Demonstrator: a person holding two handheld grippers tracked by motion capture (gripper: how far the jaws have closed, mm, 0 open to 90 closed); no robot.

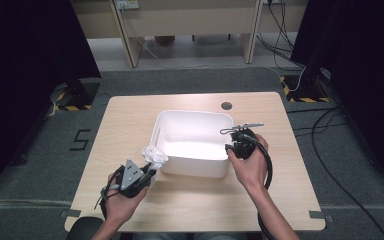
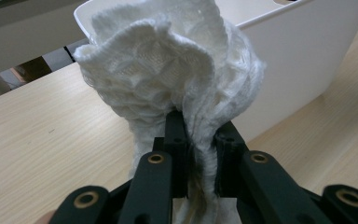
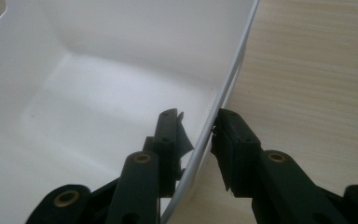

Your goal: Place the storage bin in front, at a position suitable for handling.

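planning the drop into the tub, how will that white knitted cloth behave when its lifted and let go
Probably floppy: the white cloth bunches and folds above the left gripper clamped on it. Likely light, since it puffs up without sagging. Its open knit looks grippy, so it may cling to the pads or snag the white tub rim.

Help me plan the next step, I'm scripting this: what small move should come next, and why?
Probably lift the cloth over the tub rim and in. The left gripper is shut on the cloth, which is bunched just outside the tub's near left corner, above the table. The right gripper straddles the tub's right wall, one jaw inside and one outside, seemingly steadying it. The tub looks empty.
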